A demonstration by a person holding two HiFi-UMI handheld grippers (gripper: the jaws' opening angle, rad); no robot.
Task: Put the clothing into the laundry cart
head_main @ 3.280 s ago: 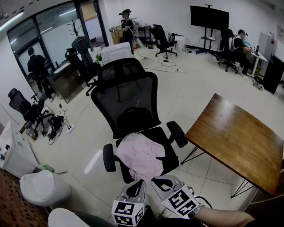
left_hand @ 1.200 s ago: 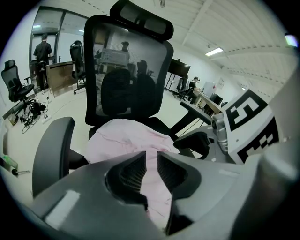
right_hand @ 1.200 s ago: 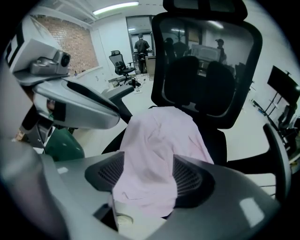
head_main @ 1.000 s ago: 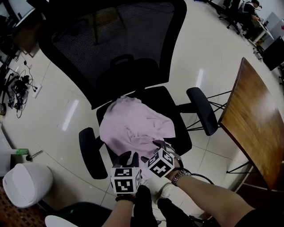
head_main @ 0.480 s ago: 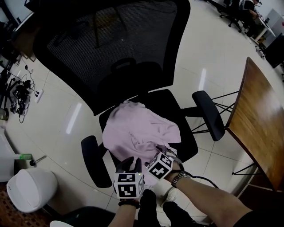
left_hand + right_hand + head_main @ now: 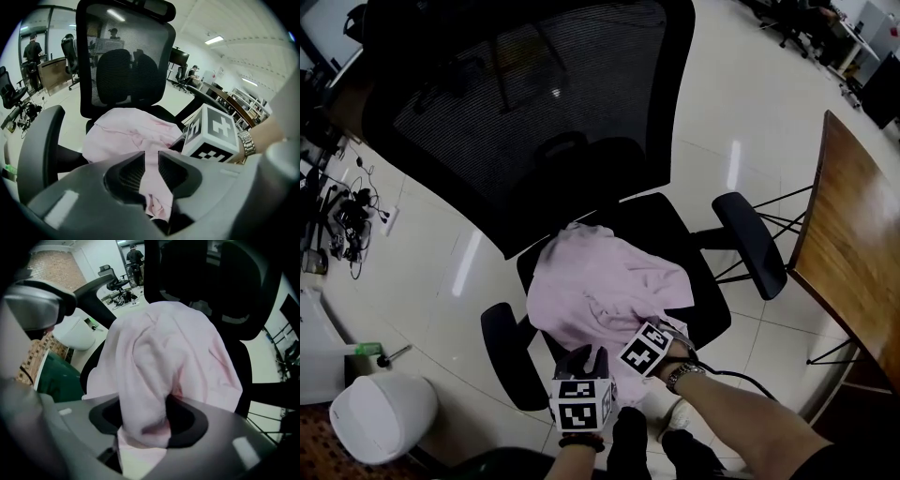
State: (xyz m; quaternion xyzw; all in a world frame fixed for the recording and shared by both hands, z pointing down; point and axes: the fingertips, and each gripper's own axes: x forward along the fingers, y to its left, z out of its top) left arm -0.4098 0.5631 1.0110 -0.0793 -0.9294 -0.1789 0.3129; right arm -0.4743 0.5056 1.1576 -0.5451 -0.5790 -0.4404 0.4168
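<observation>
The right gripper [image 6: 143, 420], jaws just closing, seemingly pinched the near fold of the shirt [image 6: 600, 281], which lay toward 12 o'clock; the left gripper [image 6: 151, 171] hung slightly open.

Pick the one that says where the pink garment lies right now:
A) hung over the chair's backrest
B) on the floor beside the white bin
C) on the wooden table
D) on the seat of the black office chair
D: the head view shows the pink garment spread across the seat of the black office chair, between its two armrests and below the mesh backrest.
</observation>
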